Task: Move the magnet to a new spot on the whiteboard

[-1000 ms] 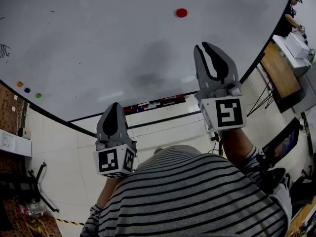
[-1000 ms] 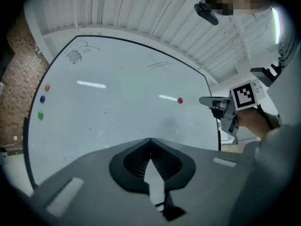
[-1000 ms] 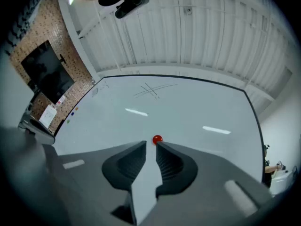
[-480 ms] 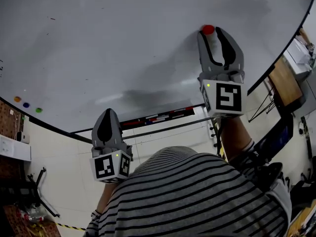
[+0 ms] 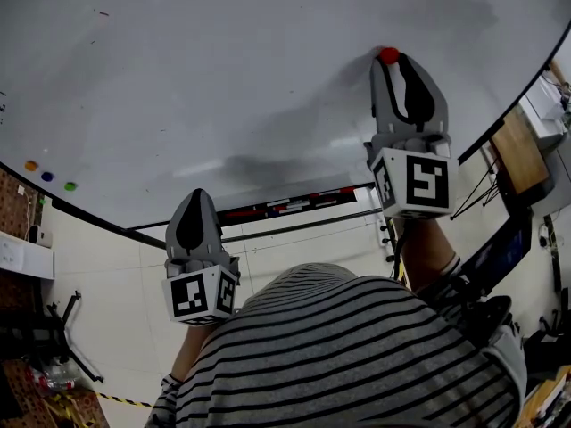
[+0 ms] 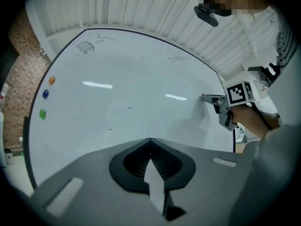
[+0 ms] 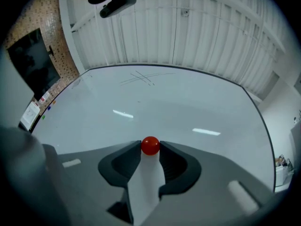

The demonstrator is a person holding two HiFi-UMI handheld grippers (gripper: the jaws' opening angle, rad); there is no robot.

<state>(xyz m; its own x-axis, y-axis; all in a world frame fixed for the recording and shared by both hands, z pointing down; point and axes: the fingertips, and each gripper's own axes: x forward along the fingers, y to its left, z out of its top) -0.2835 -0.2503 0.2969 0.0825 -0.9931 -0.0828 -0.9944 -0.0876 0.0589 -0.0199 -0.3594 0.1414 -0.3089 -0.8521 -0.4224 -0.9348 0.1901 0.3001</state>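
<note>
The right gripper [image 5: 391, 61] reaches up to the whiteboard [image 5: 223, 78], and its two jaws pinch the red magnet [image 5: 388, 56] at their very tips. In the head view only the magnet's upper edge shows past those tips. The right gripper view is clearer: the round red magnet [image 7: 150, 145] sits between the tips of the right gripper [image 7: 150, 153], touching both, with a narrow wedge of whiteboard [image 7: 188, 107] showing through the gap behind it. No view shows for certain whether the magnet's back lies flat on the board or stands just off it.

From the left gripper view the right gripper [image 6: 207, 98] is small and far to the side, its tips at the board's surface [image 6: 127, 107]; the magnet there is only a reddish speck.

The left gripper [image 5: 198, 196] hangs lower, well apart from the magnet, below the board's bottom edge. Its jaws [image 6: 150, 140] are pressed together with nothing between them.

Three small magnets, orange [image 5: 31, 165], blue [image 5: 46, 176] and green [image 5: 70, 185], sit near the board's left edge. The tray [image 5: 285, 205] under the board holds some items too small to identify. The person's striped shirt [image 5: 357, 355] covers the bottom of the head view.
</note>
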